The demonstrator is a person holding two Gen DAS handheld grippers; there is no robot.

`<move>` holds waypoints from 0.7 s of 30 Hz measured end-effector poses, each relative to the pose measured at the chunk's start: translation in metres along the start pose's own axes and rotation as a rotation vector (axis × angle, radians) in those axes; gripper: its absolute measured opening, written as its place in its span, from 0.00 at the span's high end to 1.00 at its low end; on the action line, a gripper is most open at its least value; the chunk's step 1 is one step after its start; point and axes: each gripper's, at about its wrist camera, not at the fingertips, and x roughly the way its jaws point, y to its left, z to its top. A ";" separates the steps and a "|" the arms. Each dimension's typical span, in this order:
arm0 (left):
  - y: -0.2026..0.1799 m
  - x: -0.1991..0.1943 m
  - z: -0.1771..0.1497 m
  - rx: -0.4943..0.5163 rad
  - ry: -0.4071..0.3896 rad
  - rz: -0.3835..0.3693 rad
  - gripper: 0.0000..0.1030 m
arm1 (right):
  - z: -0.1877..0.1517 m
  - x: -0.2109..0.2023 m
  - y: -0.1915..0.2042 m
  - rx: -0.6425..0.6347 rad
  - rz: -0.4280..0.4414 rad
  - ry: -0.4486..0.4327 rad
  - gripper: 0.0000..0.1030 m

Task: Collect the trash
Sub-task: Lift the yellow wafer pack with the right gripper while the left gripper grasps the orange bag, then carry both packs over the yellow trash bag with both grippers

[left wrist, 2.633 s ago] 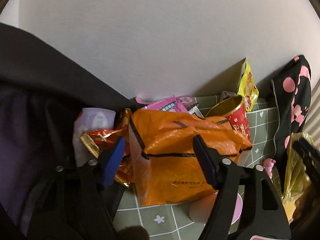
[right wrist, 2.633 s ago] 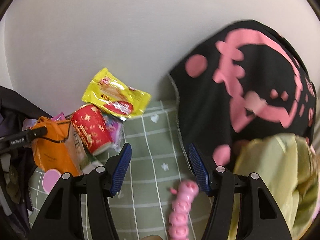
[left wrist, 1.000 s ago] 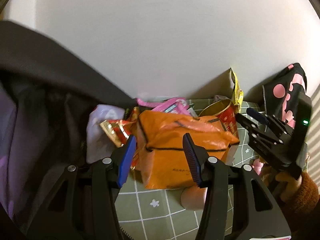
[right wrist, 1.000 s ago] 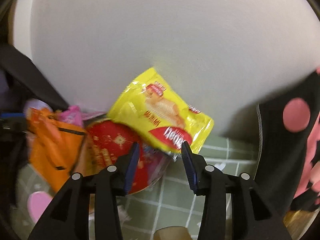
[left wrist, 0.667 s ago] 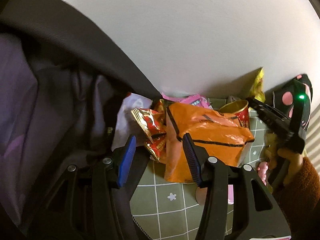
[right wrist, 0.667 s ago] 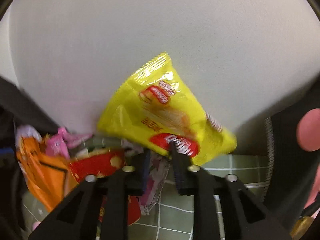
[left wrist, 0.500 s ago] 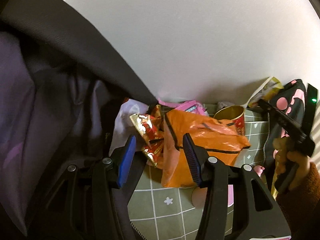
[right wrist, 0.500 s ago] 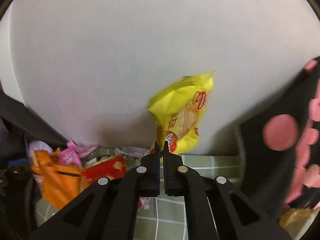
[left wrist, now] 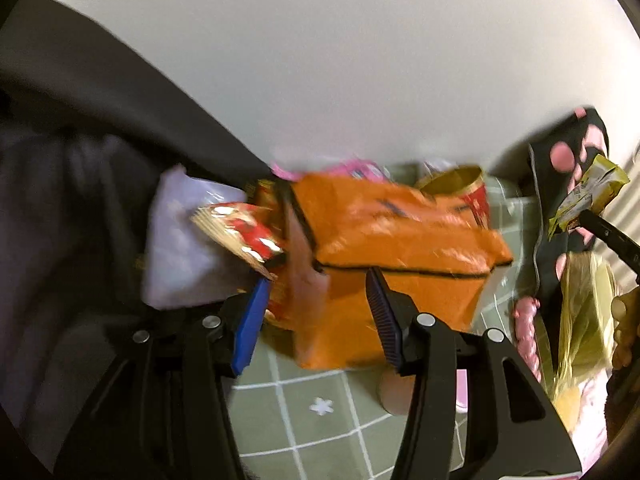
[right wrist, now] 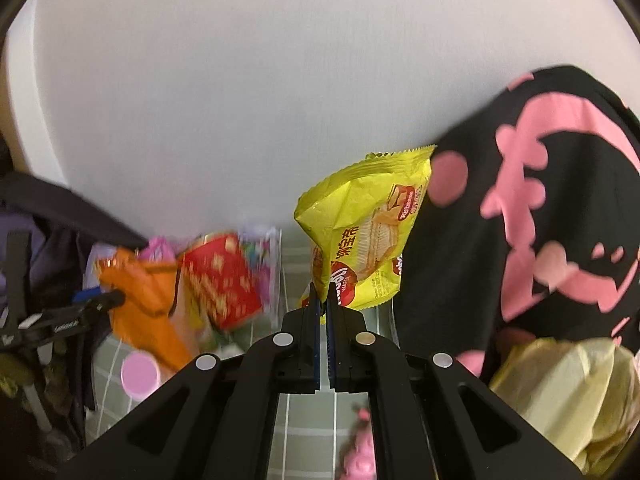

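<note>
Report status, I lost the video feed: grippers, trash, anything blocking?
Right gripper shut on yellow wrapper, lifted clear of table. Left gripper open, facing orange bag, not touching. Red can behind bag; nothing blocking.

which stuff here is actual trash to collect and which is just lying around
Trash for the job:
- yellow snack wrapper, clamped in the right gripper
- orange bag, ahead of the open left gripper
- red can
- gold and red wrapper

Probably just lying about:
- black cloth with pink shapes
- pink toy
- green checked mat
</note>
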 end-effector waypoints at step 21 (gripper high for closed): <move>-0.242 -0.095 0.076 0.379 -0.152 -0.151 0.90 | -0.010 -0.187 -0.132 0.030 -0.216 -0.236 0.96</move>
